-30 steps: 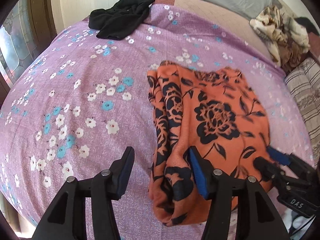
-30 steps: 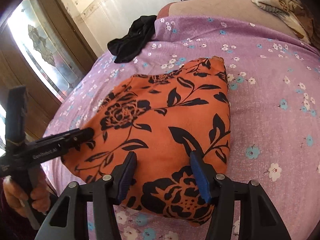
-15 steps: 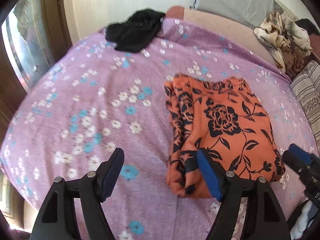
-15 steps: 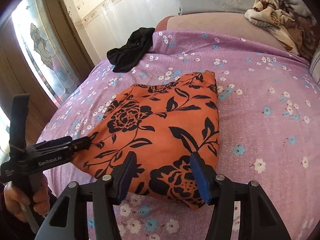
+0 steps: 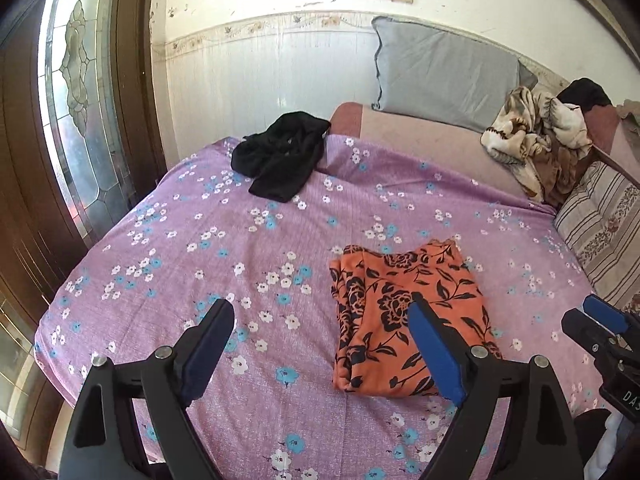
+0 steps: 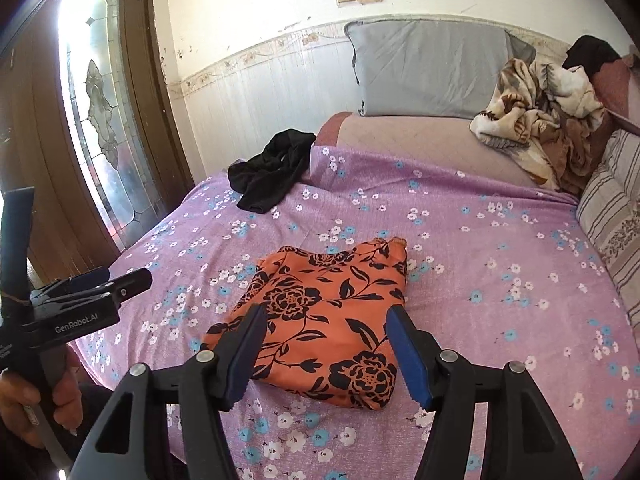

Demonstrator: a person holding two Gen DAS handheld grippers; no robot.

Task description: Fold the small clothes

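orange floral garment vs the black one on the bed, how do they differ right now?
The orange floral garment is folded into a flat, roughly rectangular packet; the black garment lies crumpled in a loose heap. The orange floral garment sits near the front of the purple bedsheet, close to both grippers; the black garment is at the far left edge. One is patterned, the other plain. Both rest on the bedsheet, untouched by either gripper.

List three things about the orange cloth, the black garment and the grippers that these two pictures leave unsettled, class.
1. Orange cloth: its layer count. Both views show only the top face and edges.
2. Black garment: what kind it is. Crumpled and far off in both views.
3. Right gripper in the left view: cut off by the frame edge. Its own view shows it open, like the left gripper.
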